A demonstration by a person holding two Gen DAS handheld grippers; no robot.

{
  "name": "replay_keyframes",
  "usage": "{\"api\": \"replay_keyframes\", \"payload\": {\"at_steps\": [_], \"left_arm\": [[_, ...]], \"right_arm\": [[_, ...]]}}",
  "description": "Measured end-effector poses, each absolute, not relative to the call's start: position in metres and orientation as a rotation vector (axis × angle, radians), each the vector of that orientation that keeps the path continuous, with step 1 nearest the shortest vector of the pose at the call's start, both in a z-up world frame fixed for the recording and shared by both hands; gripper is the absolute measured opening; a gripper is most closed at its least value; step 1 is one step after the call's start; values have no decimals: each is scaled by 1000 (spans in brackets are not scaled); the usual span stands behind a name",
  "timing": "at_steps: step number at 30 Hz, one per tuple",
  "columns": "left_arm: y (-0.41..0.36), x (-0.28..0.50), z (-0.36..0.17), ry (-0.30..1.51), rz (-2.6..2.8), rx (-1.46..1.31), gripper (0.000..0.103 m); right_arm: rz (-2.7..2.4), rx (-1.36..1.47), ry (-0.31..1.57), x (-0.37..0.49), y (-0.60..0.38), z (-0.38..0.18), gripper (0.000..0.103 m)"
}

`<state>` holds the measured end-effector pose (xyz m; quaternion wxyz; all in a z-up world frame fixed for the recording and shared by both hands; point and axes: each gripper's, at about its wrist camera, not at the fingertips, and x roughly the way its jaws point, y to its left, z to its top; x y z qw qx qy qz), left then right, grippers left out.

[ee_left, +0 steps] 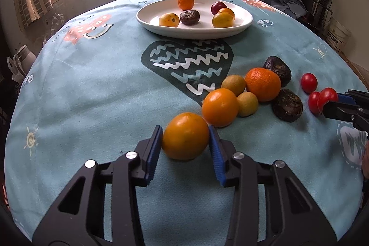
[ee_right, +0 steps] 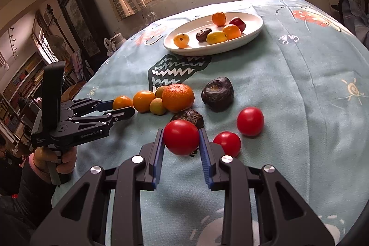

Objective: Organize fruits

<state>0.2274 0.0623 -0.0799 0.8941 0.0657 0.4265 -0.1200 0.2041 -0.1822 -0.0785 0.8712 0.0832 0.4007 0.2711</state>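
The white oval ceramic plate (ee_left: 244, 21) at the far side of the table holds six small fruits: orange, yellow, dark red and one wrinkled brown. The left gripper (ee_left: 185, 136) is clamped on a smooth orange fruit (ee_left: 185, 135). The right gripper (ee_right: 181, 137) squeezes a red round tomato (ee_right: 181, 137). The left gripper body reads "GenRobot.AI"; a smaller label beside it is hard to read.

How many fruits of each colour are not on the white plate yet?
Round orange citrus fruits: 3
Small yellow-green round fruits: 2
Dark brown wrinkled fruits: 2
Shiny red round tomatoes: 3
Total: 10
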Motion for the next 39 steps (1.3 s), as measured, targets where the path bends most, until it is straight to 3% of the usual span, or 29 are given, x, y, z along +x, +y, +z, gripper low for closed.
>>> {"api": "replay_keyframes", "payload": {"at_steps": [11, 17, 26, 32, 39], "left_arm": [[72, 224, -72, 883, -262, 56, 40], [76, 222, -32, 843, -333, -23, 40], [51, 316, 36, 756, -322, -13, 40], [32, 408, 16, 823, -252, -32, 40], [29, 458, -21, 871, -183, -10, 40]], "right_arm": [[585, 187, 822, 202, -185, -76, 30], [663, 188, 787, 211, -187, -50, 30], [561, 224, 634, 312, -203, 8, 30], [524, 214, 726, 398, -187, -11, 30], [537, 108, 794, 445, -153, -46, 30]]}}
